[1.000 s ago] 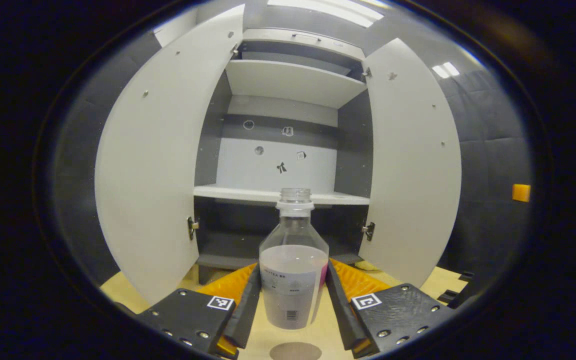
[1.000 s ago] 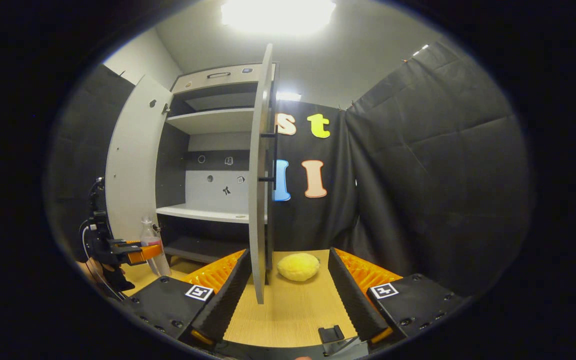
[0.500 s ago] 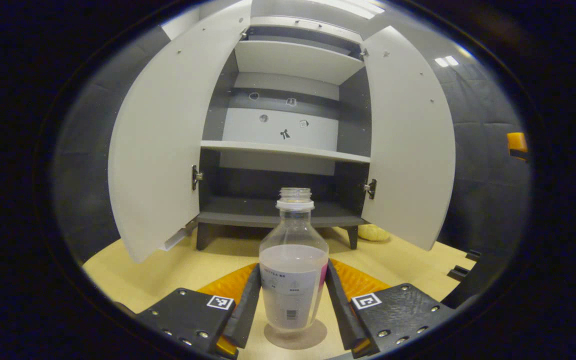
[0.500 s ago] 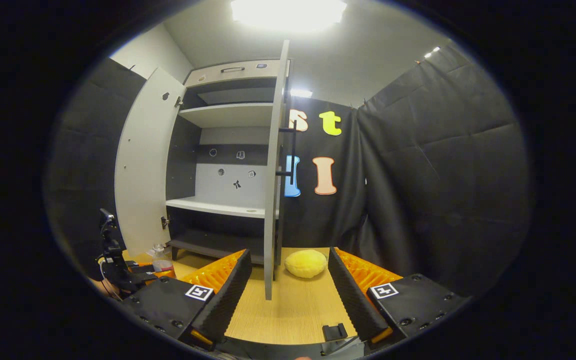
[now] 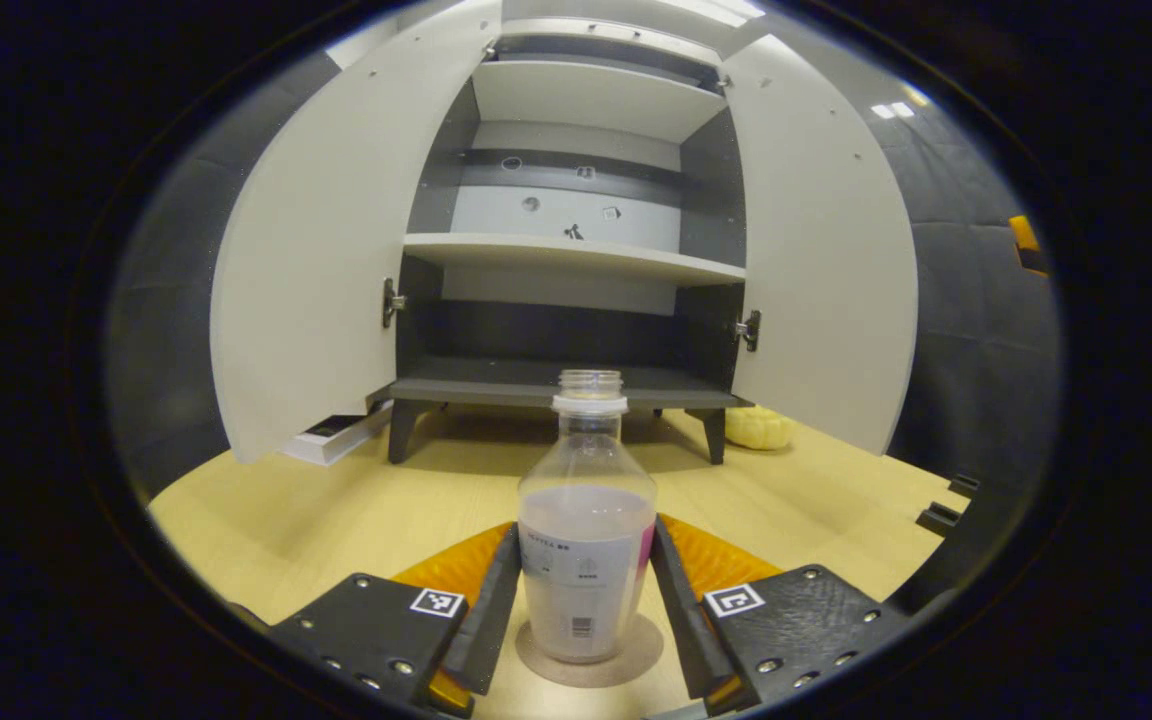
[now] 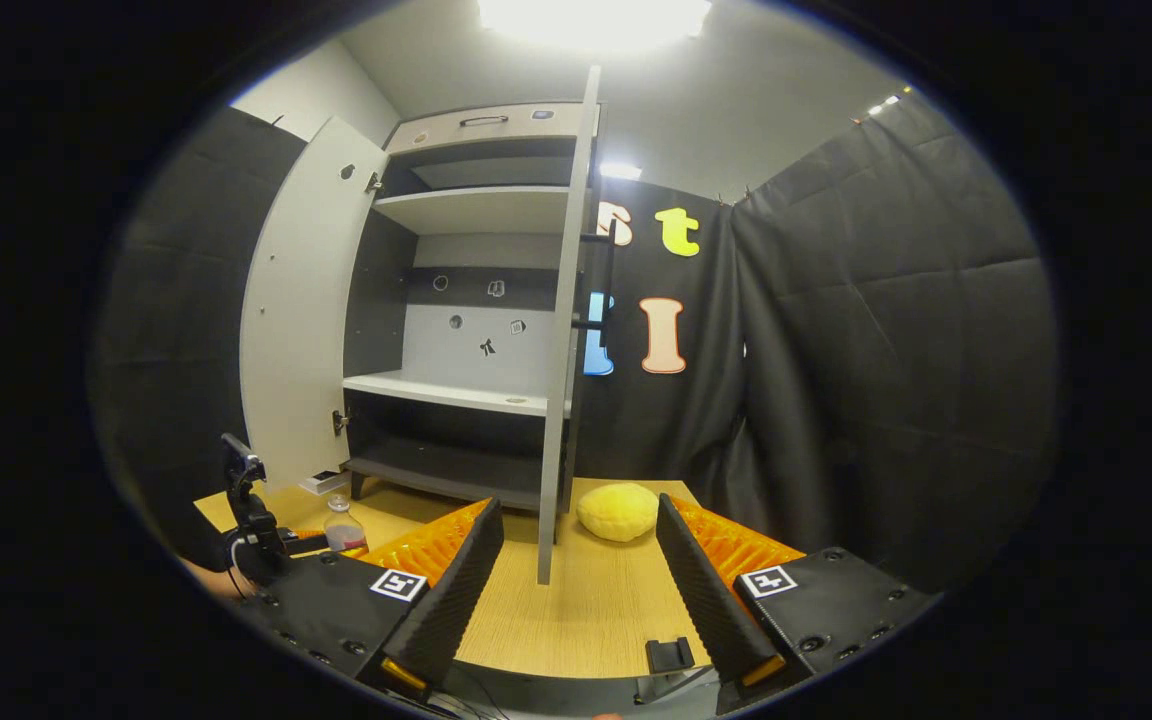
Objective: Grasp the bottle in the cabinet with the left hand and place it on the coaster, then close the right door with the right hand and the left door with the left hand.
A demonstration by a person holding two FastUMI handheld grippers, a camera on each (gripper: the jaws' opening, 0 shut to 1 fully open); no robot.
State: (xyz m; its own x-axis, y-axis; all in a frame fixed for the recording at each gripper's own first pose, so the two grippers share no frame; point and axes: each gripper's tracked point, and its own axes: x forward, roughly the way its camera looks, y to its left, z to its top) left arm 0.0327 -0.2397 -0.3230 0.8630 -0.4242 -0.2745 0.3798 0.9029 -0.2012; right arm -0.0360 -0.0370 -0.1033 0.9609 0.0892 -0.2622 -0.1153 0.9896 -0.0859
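A clear bottle (image 5: 587, 520) without a cap, part full of pale liquid, stands upright on the round brown coaster (image 5: 636, 655) on the wooden table. My left gripper (image 5: 584, 535) is shut on the bottle, one finger pressing each side of its lower body. Behind it the grey cabinet (image 5: 556, 375) has its left door (image 5: 306, 250) and right door (image 5: 826, 250) wide open. In the right gripper view my right gripper (image 6: 576, 512) is open and holds nothing. The right door (image 6: 561, 330) stands edge-on just beyond it. The bottle (image 6: 341, 522) and left gripper (image 6: 266, 540) sit low at the left.
A yellow sponge-like lump (image 6: 618, 510) lies on the table behind the right door's edge, also seen under that door (image 5: 758, 428). A white flat box (image 5: 331, 438) lies below the left door. Black cloth walls close in on the right.
The left gripper came down with the bottle, which now rests on the coaster. The right gripper shifted a little, so the door edge sits farther right in its view.
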